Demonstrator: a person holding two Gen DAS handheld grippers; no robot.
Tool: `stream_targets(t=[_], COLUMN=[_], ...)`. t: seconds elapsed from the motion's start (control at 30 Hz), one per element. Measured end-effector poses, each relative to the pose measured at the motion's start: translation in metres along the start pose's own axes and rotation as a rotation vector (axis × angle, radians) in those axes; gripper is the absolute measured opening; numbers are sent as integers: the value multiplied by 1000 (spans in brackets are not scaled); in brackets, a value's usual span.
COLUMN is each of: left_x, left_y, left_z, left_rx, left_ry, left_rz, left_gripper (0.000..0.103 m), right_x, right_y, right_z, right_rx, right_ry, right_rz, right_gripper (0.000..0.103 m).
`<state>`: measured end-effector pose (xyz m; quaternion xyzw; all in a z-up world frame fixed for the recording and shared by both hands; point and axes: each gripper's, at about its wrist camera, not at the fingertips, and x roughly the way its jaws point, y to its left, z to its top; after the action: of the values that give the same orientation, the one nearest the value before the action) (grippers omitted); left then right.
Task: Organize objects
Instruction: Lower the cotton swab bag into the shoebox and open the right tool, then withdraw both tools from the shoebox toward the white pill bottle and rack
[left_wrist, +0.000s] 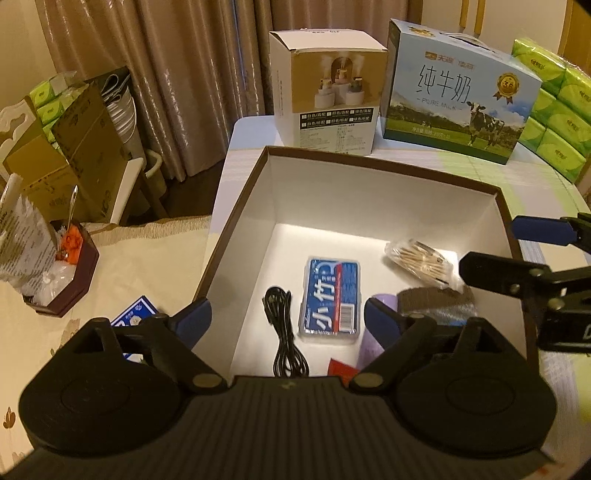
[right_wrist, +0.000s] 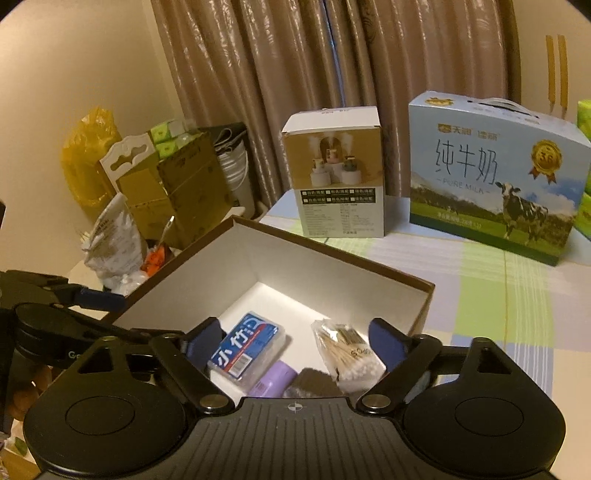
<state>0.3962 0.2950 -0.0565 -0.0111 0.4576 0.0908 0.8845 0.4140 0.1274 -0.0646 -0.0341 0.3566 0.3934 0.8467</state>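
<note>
A brown-rimmed open box (left_wrist: 236, 210) with a white inside stands on the table; it also shows in the right wrist view (right_wrist: 332, 254). Inside lie a blue plastic case (left_wrist: 330, 301) (right_wrist: 247, 345), a coiled black cable (left_wrist: 282, 332), a bag of cotton swabs (left_wrist: 417, 260) (right_wrist: 347, 349), a purple item (left_wrist: 369, 347) (right_wrist: 273, 378), a grey folded cloth (left_wrist: 436, 299) (right_wrist: 314, 382) and a red scrap (left_wrist: 341, 367). My left gripper (left_wrist: 286, 317) is open and empty above the box's near edge. My right gripper (right_wrist: 295, 338) is open and empty over the box's right side; it shows in the left wrist view (left_wrist: 491, 247).
A humidifier carton (left_wrist: 327, 96) and a milk carton (left_wrist: 458, 92) stand behind the box. Green tissue packs (left_wrist: 554, 110) are stacked at far right. A small dark container with odds and ends (left_wrist: 61, 269) and a blue card (left_wrist: 135, 314) lie left. Cardboard boxes (left_wrist: 74, 155) stand beyond the table.
</note>
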Motion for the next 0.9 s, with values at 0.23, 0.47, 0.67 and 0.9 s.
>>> stream_targets(t=[0.23, 0.47, 0.67, 0.9], left_x=[-19, -44, -66, -91], left_y=[0, -3, -5, -10], left_z=[-12, -25, -39, -58], left_rx=[-13, -24, -37, -51], left_ry=[7, 4, 7, 6], left_rz=[-13, -12, -16, -29], left_gripper=[92, 94, 95, 95], right_x=[-20, -41, -61, -85], right_y=[4, 13, 18, 24], right_z=[-5, -13, -21, -33], right_rx=[17, 29, 52, 72], right_ry=[-11, -23, -32, -41], right_rz=[16, 24, 37, 49], right_gripper=[100, 101, 101, 101])
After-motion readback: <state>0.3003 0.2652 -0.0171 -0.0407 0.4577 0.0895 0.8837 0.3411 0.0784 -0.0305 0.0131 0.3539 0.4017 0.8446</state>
